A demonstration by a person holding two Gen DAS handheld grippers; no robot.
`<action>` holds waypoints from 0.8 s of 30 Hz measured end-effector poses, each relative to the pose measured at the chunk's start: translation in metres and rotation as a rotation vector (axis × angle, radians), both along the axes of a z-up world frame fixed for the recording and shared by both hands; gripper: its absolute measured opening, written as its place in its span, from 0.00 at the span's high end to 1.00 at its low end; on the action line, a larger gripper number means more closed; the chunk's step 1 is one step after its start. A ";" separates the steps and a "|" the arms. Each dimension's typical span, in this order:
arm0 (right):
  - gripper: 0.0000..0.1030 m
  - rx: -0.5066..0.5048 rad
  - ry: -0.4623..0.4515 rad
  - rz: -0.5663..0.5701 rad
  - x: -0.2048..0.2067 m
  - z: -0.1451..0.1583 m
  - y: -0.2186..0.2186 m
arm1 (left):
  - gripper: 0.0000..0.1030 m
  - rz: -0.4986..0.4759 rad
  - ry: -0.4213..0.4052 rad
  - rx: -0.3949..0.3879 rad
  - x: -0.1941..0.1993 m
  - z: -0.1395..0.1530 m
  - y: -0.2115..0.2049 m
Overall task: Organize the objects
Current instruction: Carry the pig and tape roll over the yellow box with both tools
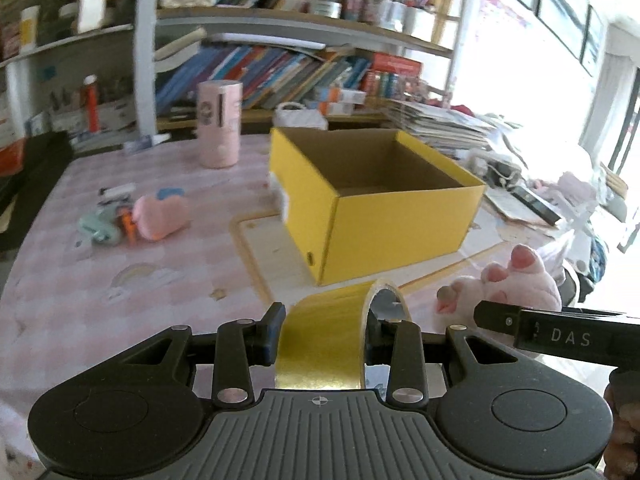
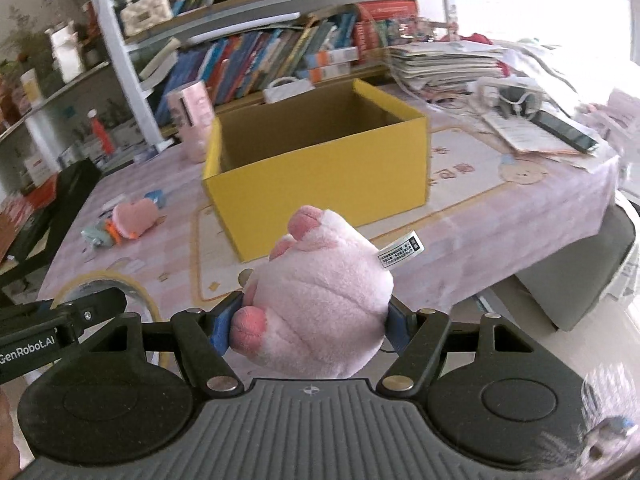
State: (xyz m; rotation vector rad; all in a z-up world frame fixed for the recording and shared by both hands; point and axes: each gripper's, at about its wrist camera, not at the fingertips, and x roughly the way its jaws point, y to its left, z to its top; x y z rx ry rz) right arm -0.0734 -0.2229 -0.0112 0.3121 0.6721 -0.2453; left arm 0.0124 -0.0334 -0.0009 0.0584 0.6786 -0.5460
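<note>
Left gripper (image 1: pixel 322 334): pinched a roll of gold tape (image 1: pixel 332 340) by its sides, held above the counter (image 1: pixel 160 288) short of the box.
Right gripper (image 2: pixel 308 326): clamped around a pink plush paw (image 2: pixel 320 300), also short of the box.
Yellow box (image 1: pixel 384 216): open; the floor that showed looked empty.
Done: 2 items picked up, none seen inside.
Left: both held items to drop in, then probably the pink plush (image 1: pixel 160 216) and small bits (image 1: pixel 106 228) beside it, and perhaps the pink cylinder (image 1: pixel 220 124).
</note>
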 end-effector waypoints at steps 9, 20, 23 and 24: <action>0.33 0.017 0.009 -0.096 -0.001 -0.001 -0.034 | 0.66 -0.095 -0.042 0.012 0.007 0.004 -0.036; 0.33 -0.068 -0.115 -0.086 0.024 0.028 -0.061 | 0.66 -0.103 -0.153 -0.058 0.039 0.038 -0.067; 0.33 -0.104 -0.169 -0.061 0.041 0.044 -0.071 | 0.66 -0.092 -0.183 -0.070 0.054 0.047 -0.080; 0.33 -0.119 -0.189 -0.051 0.048 0.049 -0.075 | 0.66 -0.088 -0.191 -0.071 0.059 0.049 -0.083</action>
